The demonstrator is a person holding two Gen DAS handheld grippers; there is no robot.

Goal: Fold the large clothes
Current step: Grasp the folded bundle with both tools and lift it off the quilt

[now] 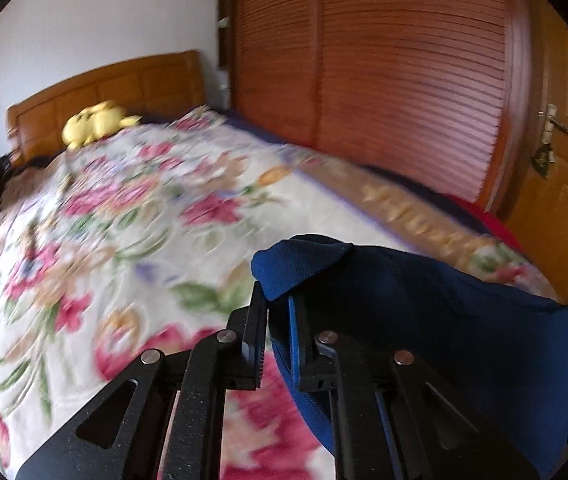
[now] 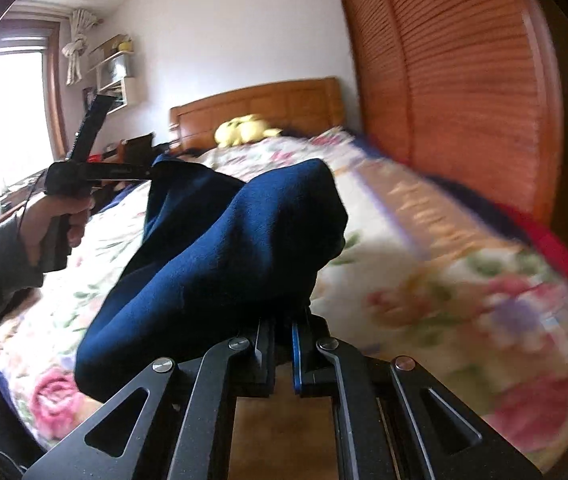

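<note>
Left tool (image 1: pixel 278 312) and right tool (image 2: pixel 284 334) each pinch the navy garment (image 2: pixel 224 248) above the floral bedspread (image 1: pixel 124 220).

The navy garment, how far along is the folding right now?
Done: both grippers have hold of the navy garment; the left gripper pinches one edge, the right gripper another. In hand: the cloth hangs bunched between them, lifted above the floral bedspread. Left: no neat fold shows yet, so spreading it flat and every fold appear to remain.
</note>
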